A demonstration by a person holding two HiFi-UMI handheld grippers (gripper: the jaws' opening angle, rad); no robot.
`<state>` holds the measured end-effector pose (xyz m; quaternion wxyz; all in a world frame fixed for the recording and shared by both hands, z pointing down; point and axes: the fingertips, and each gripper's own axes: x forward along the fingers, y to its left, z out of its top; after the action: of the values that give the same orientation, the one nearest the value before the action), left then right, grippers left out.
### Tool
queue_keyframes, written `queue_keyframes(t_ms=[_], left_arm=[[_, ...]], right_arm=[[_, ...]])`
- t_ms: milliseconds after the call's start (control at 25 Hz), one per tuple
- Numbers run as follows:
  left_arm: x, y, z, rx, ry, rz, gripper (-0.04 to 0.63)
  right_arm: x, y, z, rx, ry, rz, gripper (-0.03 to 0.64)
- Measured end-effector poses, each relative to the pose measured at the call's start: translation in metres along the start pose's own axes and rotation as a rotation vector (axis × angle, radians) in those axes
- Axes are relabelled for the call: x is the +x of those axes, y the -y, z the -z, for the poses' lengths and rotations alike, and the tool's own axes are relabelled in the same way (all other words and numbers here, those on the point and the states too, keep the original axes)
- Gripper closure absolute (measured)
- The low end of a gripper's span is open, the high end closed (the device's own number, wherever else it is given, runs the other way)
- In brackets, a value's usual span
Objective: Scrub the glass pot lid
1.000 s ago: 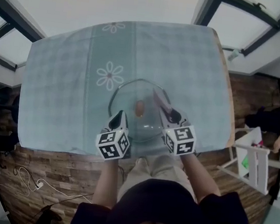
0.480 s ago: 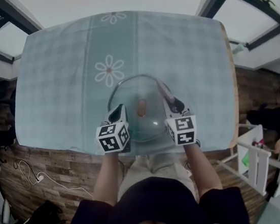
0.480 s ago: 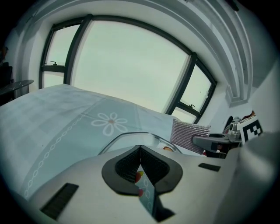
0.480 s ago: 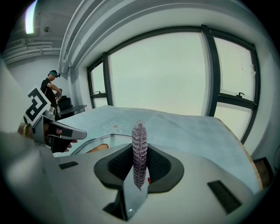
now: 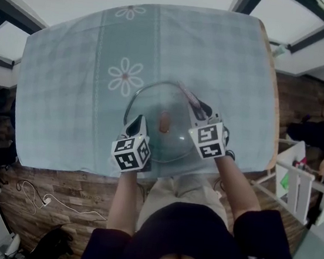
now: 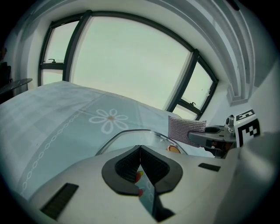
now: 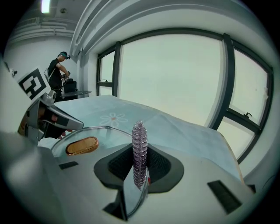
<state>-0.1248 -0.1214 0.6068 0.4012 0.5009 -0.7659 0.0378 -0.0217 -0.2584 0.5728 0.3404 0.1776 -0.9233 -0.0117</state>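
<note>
**Glass lid at mid-desk, tongs at its lower edge**

The desk (image 5: 61, 83) fills the upper half of the head view. A pale blue-green checked tablecloth (image 5: 234, 76) covers it, with a white daisy print (image 5: 125, 75) left of centre. Brown plank floor (image 5: 54, 186) shows below the desk's lower edge.

The glass pot lid (image 5: 154, 101) lies flat on the tablecloth at the centre of the frame, just right of and below the daisy. Its rim reaches almost to the desk's lower edge.

The left tongs (image 5: 139, 122) come in at the lid's lower left rim. In the left gripper view their ribbed pads are clenched together, with the rim curving away right at their tips. Whether a sliver of the rim is nipped between them cannot be told.

The right tongs (image 5: 202, 112) sit over the lid's right side, clenched on a greyish-purple mesh scouring pad (image 5: 187, 95). The right gripper view shows the pad edge-on, standing up from between the pads (a thin ribbed strip from that angle). In the head view the pad slants up and left across the glass.

The lid's small oval knob (image 5: 164, 121), brown-orange, sits at the lid's centre, between the two tongs and apart from the scouring pad.
</note>
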Motion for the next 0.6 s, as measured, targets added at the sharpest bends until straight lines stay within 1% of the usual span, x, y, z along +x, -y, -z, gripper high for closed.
queue_keyframes(t_ms=[280,360,600], left_arm=[[0.002,0.000,-0.002,-0.004,0.003,0.005,0.595],[0.002,-0.001,-0.003,-0.006,0.003,0.006,0.595],[-0.002,-0.004,-0.005,-0.018,0.015,0.004,0.595]], right_arm=[[0.008,-0.011,0.004,-0.168,-0.036,-0.024,0.537],[0.008,-0.014,0.006,-0.187,-0.045,-0.030,0.537],[0.008,-0.020,0.012,-0.202,-0.066,-0.048,0.537]])
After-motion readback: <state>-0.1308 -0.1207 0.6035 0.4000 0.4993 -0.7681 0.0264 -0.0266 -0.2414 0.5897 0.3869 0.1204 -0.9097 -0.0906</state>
